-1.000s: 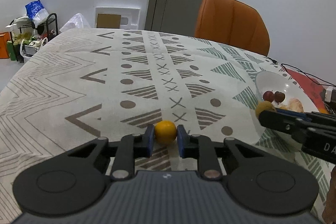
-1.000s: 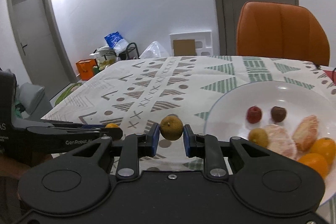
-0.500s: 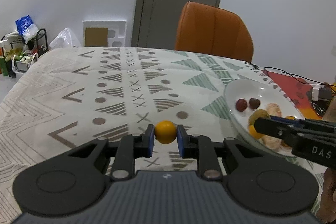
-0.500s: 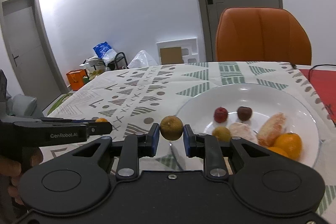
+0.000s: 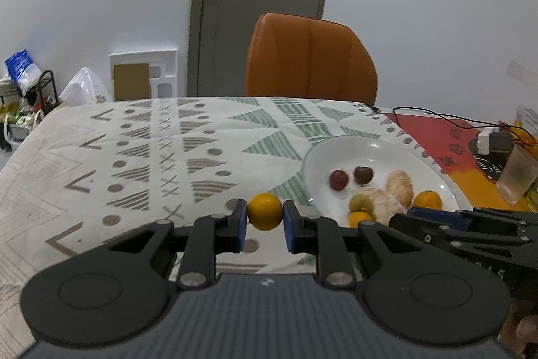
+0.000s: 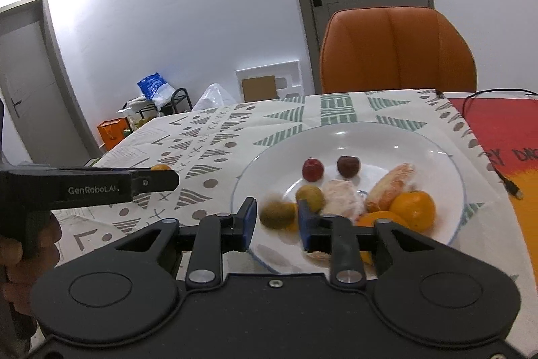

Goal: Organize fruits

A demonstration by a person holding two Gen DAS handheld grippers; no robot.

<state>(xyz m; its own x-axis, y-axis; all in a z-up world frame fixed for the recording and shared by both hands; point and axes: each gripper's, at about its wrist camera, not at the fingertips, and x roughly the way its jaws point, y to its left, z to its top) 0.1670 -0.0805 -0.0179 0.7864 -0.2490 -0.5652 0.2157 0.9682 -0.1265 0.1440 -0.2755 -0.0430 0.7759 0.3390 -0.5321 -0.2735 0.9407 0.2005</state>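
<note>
My left gripper [image 5: 265, 221] is shut on a small yellow-orange fruit [image 5: 265, 211] and holds it above the cloth, left of the white plate [image 5: 339, 147]. My right gripper [image 6: 275, 219] is open over the plate's [image 6: 447, 157] near left rim; a brownish-green fruit [image 6: 277, 214], blurred, sits loose between its fingers. The plate holds two red fruits [image 6: 312, 169], peeled citrus pieces [image 6: 343, 199], oranges [image 6: 412, 209] and another greenish fruit [image 6: 309, 195]. The left gripper also shows in the right wrist view [image 6: 161, 180].
A patterned tablecloth [image 5: 151, 157] covers the table. An orange chair [image 5: 309, 59] stands at the far side. To the right lie a red mat [image 5: 437, 137], cables, a white adapter [image 5: 487, 140] and a plastic cup [image 5: 516, 174].
Both grippers moved right toward the plate. My right gripper opened and let go of the brownish-green fruit over the plate. My left gripper still holds its fruit.
</note>
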